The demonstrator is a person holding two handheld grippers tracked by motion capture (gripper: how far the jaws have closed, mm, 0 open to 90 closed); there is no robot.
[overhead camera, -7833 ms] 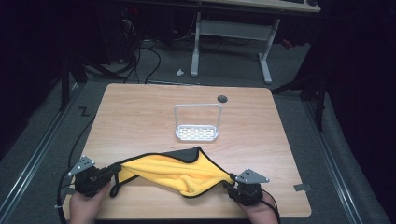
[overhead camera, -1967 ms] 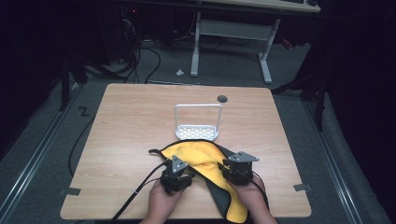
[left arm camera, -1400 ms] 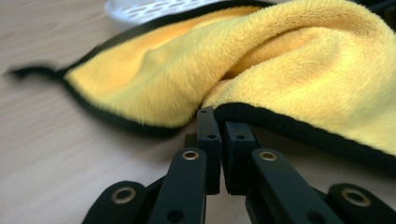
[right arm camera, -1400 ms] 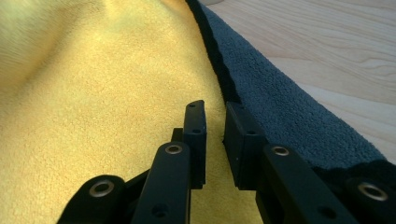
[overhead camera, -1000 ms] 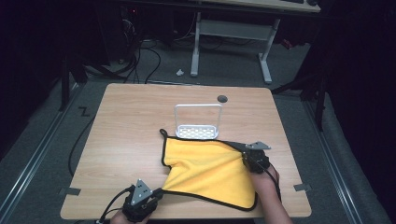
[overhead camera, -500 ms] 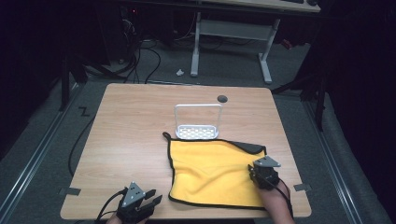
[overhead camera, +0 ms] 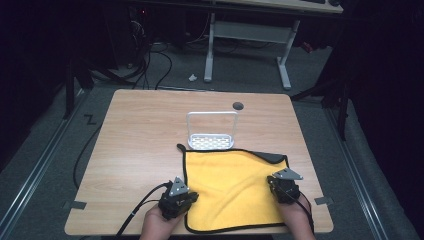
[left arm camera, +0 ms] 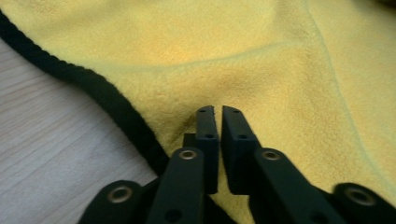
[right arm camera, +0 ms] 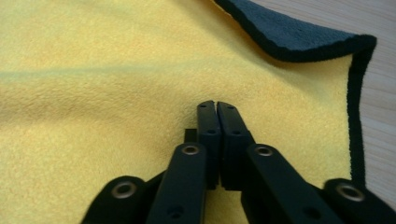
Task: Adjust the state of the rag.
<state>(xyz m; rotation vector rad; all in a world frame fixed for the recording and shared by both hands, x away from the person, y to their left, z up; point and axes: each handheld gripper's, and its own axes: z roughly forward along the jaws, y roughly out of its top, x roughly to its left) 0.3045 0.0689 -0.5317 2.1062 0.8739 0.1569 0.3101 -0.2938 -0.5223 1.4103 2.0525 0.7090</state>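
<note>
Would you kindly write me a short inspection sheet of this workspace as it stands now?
Surface: wooden table, with a round dark hole near its far edge.
Job's things: yellow cloth with black edging lies spread flat, its far right corner folded over to show the dark underside.
Clutter: white wire rack stands upright just beyond the cloth.
Grippers: left gripper shut at the cloth's left edge; right gripper shut over the cloth's right side; whether either pinches fabric is unclear.
Cables: a black cable trails from the left gripper.
Surroundings: dark floor, a desk frame and loose cables behind the table.
</note>
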